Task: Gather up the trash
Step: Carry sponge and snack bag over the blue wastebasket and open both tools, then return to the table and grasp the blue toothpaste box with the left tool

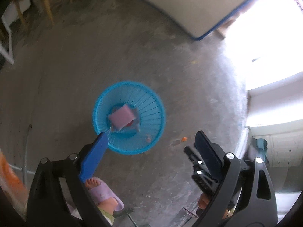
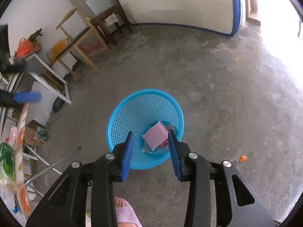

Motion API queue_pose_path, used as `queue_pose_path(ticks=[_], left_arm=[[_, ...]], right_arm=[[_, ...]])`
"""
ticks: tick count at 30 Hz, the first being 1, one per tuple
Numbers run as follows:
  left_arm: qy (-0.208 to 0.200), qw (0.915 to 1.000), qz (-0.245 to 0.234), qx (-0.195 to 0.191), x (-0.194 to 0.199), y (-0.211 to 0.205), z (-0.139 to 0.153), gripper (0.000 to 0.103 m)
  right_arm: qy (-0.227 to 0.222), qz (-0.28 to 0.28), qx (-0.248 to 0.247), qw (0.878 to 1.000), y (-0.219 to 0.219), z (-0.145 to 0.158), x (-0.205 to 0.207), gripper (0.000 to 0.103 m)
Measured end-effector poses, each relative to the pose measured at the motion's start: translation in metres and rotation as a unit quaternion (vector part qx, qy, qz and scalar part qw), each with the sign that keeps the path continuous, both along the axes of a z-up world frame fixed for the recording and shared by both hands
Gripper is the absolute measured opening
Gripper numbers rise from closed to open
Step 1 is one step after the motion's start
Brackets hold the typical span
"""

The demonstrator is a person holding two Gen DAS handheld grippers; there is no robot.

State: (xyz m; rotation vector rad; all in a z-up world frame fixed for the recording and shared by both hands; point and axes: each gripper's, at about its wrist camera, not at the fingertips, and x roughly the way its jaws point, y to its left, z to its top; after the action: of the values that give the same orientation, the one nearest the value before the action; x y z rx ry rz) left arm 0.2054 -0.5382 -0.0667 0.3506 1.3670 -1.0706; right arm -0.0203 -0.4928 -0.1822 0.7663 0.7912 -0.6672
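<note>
Along the left wall in the right wrist view stand a white frame (image 2: 55, 81), a pale wooden chair (image 2: 75, 37) and a dark stool (image 2: 111, 22), with orange bags (image 2: 24, 47) and clutter packed beside them, so that edge is crowded. The left hand-held gripper (image 1: 149, 138) has its fingers wide apart with nothing between them; its left blue pad (image 1: 94, 155) overlaps the near rim of the bin in its own view, and whether it touches I cannot tell. The blue mesh bin (image 2: 132, 109) stands upright on the concrete floor (image 2: 217, 94), out in the middle, well apart from every wall. Inside it, at the bottom, lies a pink flat packet (image 2: 156, 135) on top of a red-printed wrapper (image 2: 164, 143). The right hand-held gripper (image 2: 150, 138) hangs over the bin's near rim with its fingers partly apart; the packet shows between them but lower down in the bin, and neither pad presses on it. A foot in a lilac slipper (image 2: 126, 214) stands just behind the bin. To the right the floor is bare, grey and blotched, with open room up to a pale wall with a blue border (image 2: 234, 9) and a bright doorway (image 2: 280, 19) at the far right. A small orange scrap (image 2: 243, 158) lies on the floor right of the bin, and a yellow fleck (image 2: 237, 58) lies farther off toward the doorway.
</note>
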Motion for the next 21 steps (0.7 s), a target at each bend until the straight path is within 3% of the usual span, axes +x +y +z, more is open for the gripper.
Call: queue_pose_path(ticks=[3, 8, 11, 13, 16, 19, 21], left_arm=[[-0.020, 0.9982, -0.032, -0.047, -0.016, 0.025, 0.050, 0.089], [-0.055, 0.9849, -0.073, -0.147, -0.043, 0.123, 0.141, 0.089], [-0.069, 0.9763, -0.064, -0.195, -0.046, 0.197, 0.173, 0.090], [-0.081, 0.9692, -0.030, -0.230, -0.045, 0.265, 0.189, 0.092], [-0.114, 0.9624, 0.044, -0.242, -0.042, 0.353, 0.193, 0.092], [-0.139, 0.9516, 0.139, -0.236, -0.041, 0.443, 0.186, 0.092], [-0.143, 0.9380, 0.208, -0.237, -0.045, 0.505, 0.177, 0.092]], right_arm=[[-0.001, 0.002, -0.021, 1.000, 0.022, 0.020, -0.016, 0.041], [-0.027, 0.009, -0.065, 0.997, 0.069, 0.068, -0.046, 0.075], [-0.033, 0.014, -0.069, 0.997, 0.096, 0.092, -0.057, 0.086], [-0.022, 0.021, -0.057, 0.998, 0.111, 0.100, -0.060, 0.088], [0.004, 0.036, -0.058, 0.998, 0.135, 0.109, -0.057, 0.089], [0.028, 0.044, -0.098, 0.994, 0.163, 0.126, -0.048, 0.096], [0.037, 0.054, -0.131, 0.989, 0.183, 0.140, -0.038, 0.097]])
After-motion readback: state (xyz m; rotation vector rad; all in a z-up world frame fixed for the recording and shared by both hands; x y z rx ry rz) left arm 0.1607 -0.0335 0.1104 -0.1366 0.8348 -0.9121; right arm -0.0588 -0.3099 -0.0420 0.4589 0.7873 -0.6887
